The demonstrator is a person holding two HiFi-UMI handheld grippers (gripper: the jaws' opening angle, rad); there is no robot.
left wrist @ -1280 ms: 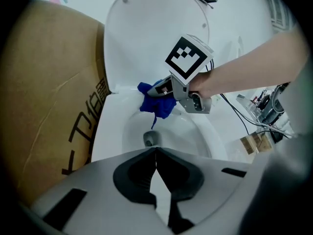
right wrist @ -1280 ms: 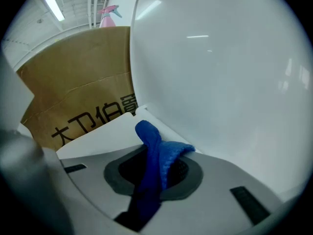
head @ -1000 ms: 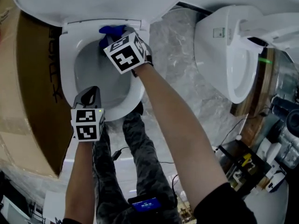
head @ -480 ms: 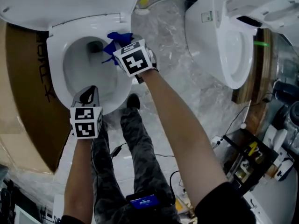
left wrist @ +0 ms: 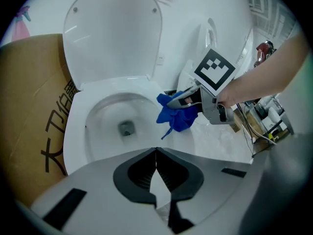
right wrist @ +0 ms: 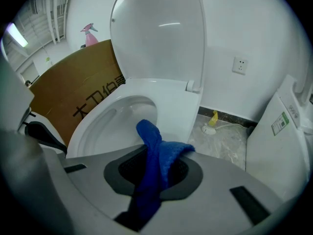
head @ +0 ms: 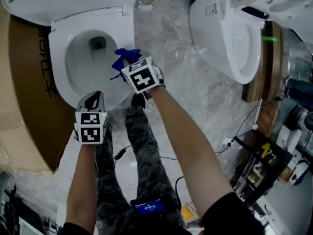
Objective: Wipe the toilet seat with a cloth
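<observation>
head view | raised white toilet lid [head: 73, 1] cut off by top edge | brown cardboard box [head: 24, 92] cut off by left edge, its black print only partly readable | blue cloth [head: 124, 58] partly hidden behind right tool [head: 129, 66] | small floor clutter [head: 261, 170] at right too small to tell

**A lab or workshop room set up with toilets**

Two white toilets stand near each other on a marble-patterned floor [head: 168, 53] that seems covered in crinkled clear film. One is an open toilet [head: 57, 65] with its lid raised against a plain white wall, and a second toilet [head: 220, 38] stands to its right in the head view. A large brown cardboard sheet [head: 24, 106] leans beside the first, with a pink spray bottle [right wrist: 90, 33] behind it. A wall socket [right wrist: 239, 65] sits low on the wall. A dark rack of tools and gear [head: 257, 170] crowds the floor beyond the second toilet.
</observation>
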